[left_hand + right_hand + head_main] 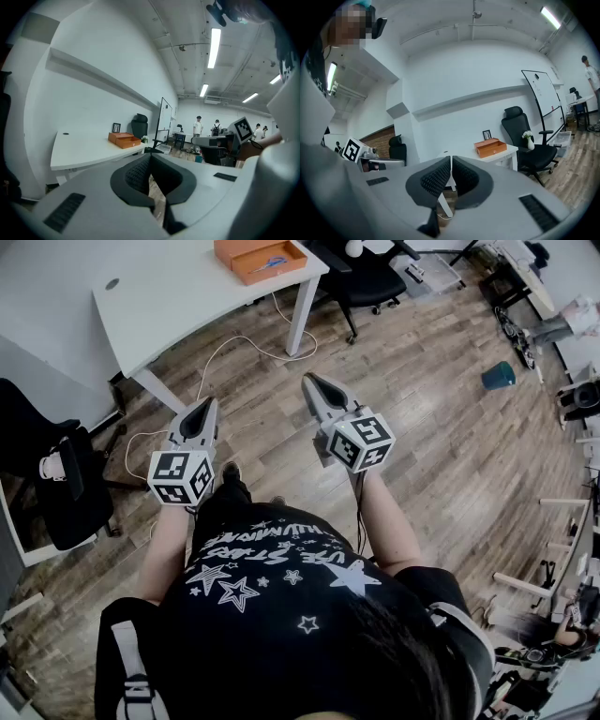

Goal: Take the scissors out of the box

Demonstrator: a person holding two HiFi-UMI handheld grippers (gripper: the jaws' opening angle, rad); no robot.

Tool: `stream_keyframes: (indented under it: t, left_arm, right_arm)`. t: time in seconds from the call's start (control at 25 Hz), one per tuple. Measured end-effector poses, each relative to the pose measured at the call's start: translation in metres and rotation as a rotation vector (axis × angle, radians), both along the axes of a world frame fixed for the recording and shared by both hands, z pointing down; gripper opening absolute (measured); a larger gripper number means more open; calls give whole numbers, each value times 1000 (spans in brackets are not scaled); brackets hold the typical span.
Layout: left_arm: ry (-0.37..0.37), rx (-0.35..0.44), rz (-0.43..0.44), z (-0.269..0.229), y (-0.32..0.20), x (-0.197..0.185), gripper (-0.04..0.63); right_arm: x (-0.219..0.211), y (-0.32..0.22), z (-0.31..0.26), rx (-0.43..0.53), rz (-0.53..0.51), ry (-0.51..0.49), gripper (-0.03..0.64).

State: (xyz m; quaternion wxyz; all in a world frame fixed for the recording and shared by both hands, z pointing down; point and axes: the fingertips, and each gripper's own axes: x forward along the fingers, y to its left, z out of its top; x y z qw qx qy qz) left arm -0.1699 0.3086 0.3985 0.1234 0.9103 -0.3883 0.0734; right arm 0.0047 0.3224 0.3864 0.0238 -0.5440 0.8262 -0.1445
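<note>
Blue-handled metal scissors [272, 262] lie inside the open orange rectangular box [236, 251] on the smooth white table [178, 292], well ahead of both grippers. The left gripper [207, 404] and the right gripper [308, 381] are closed on nothing, their ribbed black pads [438, 178] together.

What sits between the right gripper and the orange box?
Head view: from right gripper to orange box, wood floor, a white cable, then the white desk and its leg.
</note>
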Motion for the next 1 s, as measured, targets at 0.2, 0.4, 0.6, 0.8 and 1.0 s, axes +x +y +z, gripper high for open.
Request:
stream_keyframes:
  t: [0.2,0.4,0.6,0.8,1.0]
  left_arm:
    - [2,-9,-1,-1,6,-2,18]
    - [-6,-30,-11,4,15,-1,18]
    - [9,-48,-49,10,24,0,18]
    - [21,-63,-52,10,31,2,18]
    - [0,-95,-71,23,19,-2,18]
  right_arm:
    - [3,8,3,-14,13,1,49]
    - [6,16,8,-35,9,-5,49]
    - [12,27,14,-40,8,-22,49]
    - [21,30,15,-53,-1,-25,51]
    - [35,11,22,-70,34,-37,51]
